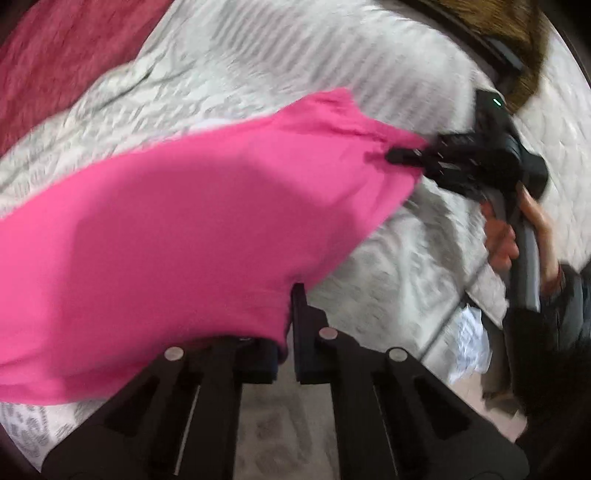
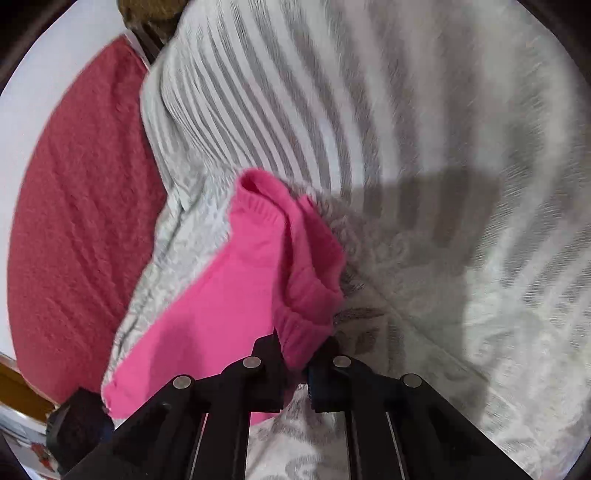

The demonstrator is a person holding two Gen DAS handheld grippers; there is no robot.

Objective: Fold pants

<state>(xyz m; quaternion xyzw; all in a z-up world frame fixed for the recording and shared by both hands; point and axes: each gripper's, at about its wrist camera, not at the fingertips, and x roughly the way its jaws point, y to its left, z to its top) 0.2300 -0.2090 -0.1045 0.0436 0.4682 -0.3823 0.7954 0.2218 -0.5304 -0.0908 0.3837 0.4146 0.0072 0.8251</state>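
Bright pink pants [image 1: 177, 221] hang stretched above a bed between my two grippers. In the left wrist view my left gripper [image 1: 290, 325] is shut on the lower edge of the cloth, which covers one finger. Farther right, my right gripper [image 1: 402, 155] pinches the far corner of the pants, with a person's hand [image 1: 502, 240] on its handle. In the right wrist view my right gripper [image 2: 299, 347] is shut on the gathered elastic waistband of the pants [image 2: 221, 295]. The left gripper [image 2: 77, 417] shows as a dark shape at the pants' other end, bottom left.
A white and grey patterned bedspread [image 2: 424, 184] covers the bed beneath the pants. A dark red blanket [image 2: 74, 221] lies along one side. A brown furry thing [image 1: 491, 22] sits at the bed's far end. A crumpled white bag [image 1: 469, 343] lies on the floor by the bed edge.
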